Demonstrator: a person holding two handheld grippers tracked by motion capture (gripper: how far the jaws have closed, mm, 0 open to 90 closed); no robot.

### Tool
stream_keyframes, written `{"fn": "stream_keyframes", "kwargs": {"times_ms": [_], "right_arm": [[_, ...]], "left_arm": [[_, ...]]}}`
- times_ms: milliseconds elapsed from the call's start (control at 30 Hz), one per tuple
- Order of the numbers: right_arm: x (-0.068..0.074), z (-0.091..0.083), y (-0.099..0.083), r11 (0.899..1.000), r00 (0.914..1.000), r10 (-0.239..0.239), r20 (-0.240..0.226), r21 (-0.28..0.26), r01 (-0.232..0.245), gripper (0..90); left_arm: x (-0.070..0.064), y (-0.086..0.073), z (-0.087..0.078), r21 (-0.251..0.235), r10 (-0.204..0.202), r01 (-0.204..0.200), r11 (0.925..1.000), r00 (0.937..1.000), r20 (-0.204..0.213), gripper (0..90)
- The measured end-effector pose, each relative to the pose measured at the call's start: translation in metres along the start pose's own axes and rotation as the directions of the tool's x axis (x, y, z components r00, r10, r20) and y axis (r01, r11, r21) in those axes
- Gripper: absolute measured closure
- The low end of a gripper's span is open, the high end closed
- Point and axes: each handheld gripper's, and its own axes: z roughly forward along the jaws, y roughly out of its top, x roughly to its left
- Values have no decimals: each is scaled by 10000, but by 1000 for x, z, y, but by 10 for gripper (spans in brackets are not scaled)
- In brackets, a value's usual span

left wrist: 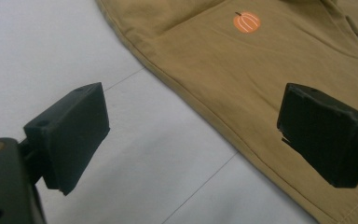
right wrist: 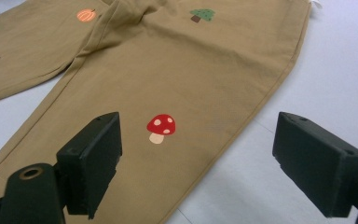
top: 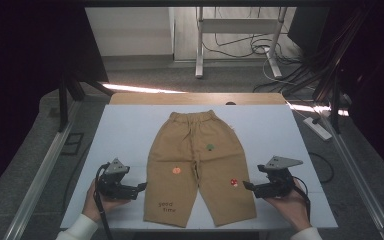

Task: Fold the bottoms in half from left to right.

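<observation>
1. Trousers (top: 197, 167) lie flat mid-bench (top: 120, 130), waist away from the person.
2. Left hand-held gripper (top: 142, 187), jaws spread, sits at the left leg's outer seam.
3. Right hand-held gripper (top: 246, 185), also spread, straddles the right seam near the mushroom (right wrist: 161, 127).
4. Probably a fold: pinch both seams evenly and low, so the cloth lifts together.

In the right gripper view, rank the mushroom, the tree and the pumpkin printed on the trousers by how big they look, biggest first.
1. Mushroom, clearly largest.
2. Tree.
3. Pumpkin.
The tree and pumpkin look close in size. All three sit on the trousers, and the mushroom lies nearest the camera, so the true sizes are unsure.
</observation>
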Motion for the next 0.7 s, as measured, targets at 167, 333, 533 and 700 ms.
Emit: {"fn": "stream_keyframes", "kwargs": {"times_ms": [167, 333, 533, 700], "right_arm": [[0, 2, -1, 9999, 10000, -38, -28, 93, 38, 163], [1, 3, -1, 9999, 10000, -21, -4, 125, 22, 163], [1, 4, -1, 9999, 10000, 20, 30, 133, -21, 162], [1, 6, 0, 9999, 10000, -13, 17, 112, 13, 162]], "left_arm": [[1, 0, 0, -21, -29, 29, 10000, 10000, 35, 89], [2, 0, 0, -57, -61, 61, 10000, 10000, 65, 90], [3, 0, 0, -95, -179, 180, 9998, 9997, 157, 90], [3, -1, 0, -54, -181, 182, 9998, 9997, 153, 90]]}}
